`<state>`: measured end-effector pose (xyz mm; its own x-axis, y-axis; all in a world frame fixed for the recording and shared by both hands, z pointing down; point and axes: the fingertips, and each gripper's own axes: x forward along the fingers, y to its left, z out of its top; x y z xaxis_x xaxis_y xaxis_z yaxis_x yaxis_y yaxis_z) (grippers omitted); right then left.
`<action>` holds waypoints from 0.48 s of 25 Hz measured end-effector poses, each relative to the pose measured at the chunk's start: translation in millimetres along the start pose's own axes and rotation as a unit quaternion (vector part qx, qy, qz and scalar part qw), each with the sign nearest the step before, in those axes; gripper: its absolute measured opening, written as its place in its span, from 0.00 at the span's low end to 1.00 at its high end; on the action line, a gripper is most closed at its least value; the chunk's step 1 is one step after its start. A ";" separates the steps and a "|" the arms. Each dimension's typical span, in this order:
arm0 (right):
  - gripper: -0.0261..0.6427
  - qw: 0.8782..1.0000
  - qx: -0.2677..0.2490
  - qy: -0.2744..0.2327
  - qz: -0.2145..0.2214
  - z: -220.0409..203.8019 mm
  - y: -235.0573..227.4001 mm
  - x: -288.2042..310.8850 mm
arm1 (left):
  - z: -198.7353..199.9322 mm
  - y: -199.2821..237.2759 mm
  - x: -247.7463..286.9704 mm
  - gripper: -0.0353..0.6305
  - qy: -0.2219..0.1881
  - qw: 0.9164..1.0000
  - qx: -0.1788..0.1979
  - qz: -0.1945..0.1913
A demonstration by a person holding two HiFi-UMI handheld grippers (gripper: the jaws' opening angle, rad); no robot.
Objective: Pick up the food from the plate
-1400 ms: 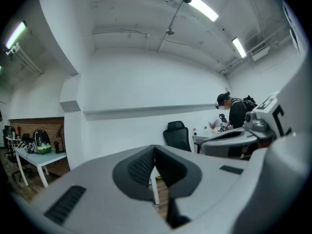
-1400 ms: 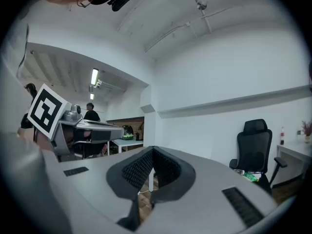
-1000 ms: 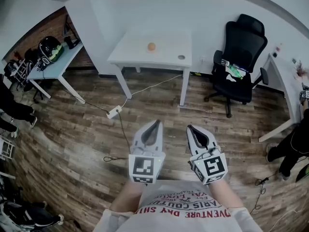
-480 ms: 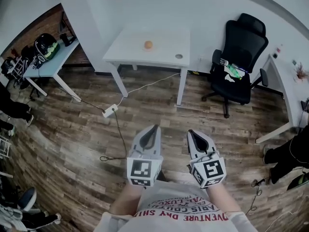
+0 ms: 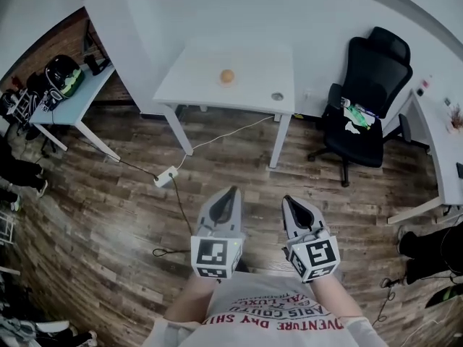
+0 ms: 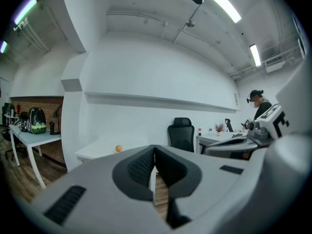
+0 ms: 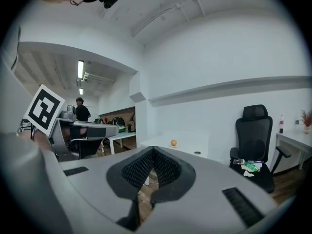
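Note:
A small orange food item [image 5: 227,76] lies on a white table [image 5: 253,92] across the room; the plate under it barely shows. It also appears in the left gripper view as the orange food [image 6: 118,148] and in the right gripper view as the orange food [image 7: 173,143]. My left gripper [image 5: 231,191] and right gripper [image 5: 288,200] are held side by side near my chest, far from the table. Both are shut with nothing between the jaws.
A black office chair [image 5: 367,107] with litter on its seat stands right of the table. A small round thing [image 5: 277,97] sits at the table's right corner. A cable and power strip [image 5: 165,176] lie on the wooden floor. Another desk [image 5: 61,100] stands at left.
The view has shifted a little: the table and chair sit slightly further right and lower in the head view. Both grippers keep their place and stay shut.

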<state>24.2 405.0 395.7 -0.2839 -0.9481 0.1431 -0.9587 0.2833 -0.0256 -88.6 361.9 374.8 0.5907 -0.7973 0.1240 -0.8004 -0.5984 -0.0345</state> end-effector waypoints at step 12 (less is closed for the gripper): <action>0.06 0.999 -0.015 0.015 0.028 36.1 19.8 213.4 | 15.0 180.0 136.7 0.06 0.013 1.000 -0.017 -0.008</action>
<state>-56.0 203.0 390.0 -0.3356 -0.9261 0.1724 -0.9404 0.3401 -0.0042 -150.4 144.0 370.6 0.6012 -0.7848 0.1507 -0.7939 -0.6081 0.0008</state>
